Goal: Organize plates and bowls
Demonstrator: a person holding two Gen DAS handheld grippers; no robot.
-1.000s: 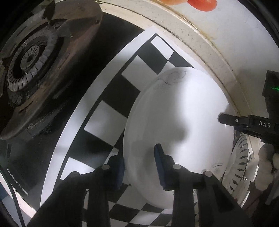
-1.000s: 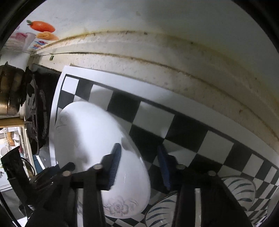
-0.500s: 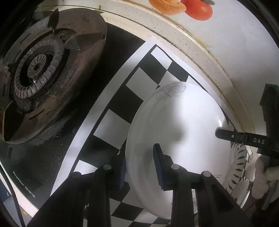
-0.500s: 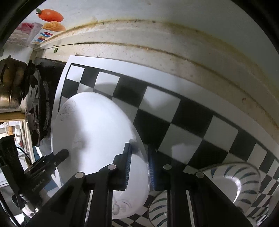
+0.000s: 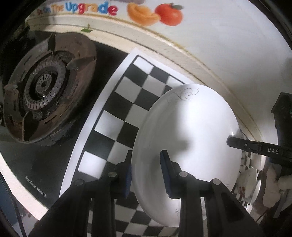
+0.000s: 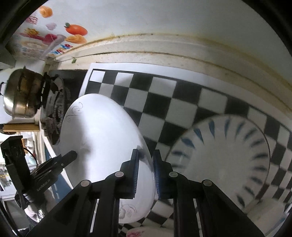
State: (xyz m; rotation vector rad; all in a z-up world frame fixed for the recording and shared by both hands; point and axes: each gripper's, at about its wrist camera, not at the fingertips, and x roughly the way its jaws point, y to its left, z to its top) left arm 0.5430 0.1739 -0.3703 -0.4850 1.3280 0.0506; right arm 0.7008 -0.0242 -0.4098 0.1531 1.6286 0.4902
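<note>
A white plate [image 5: 191, 127] with a faint grey scroll pattern is held up, tilted, above the checkered mat [image 5: 126, 102]. My left gripper [image 5: 146, 175] straddles its near rim, jaws apart on either side. My right gripper [image 6: 146, 175] is shut on the plate's [image 6: 102, 138] opposite rim. A blue-striped white plate [image 6: 224, 156] lies on the mat [image 6: 164, 94] to the right. The right gripper's finger shows in the left wrist view [image 5: 251, 145], and the left gripper's finger shows in the right wrist view [image 6: 65, 158].
A rusty gas burner [image 5: 43, 91] sits left of the mat. A steel pot [image 6: 21, 96] stands on the stove beyond. The wall with fruit stickers [image 5: 155, 14] runs behind. More dishes [image 6: 135, 233] lie near the bottom edge.
The right gripper closed on the plate's rim and lifted it. Both grippers rose with the plate, which now tilts above the mat. The blue-striped plate came further into the right view.
</note>
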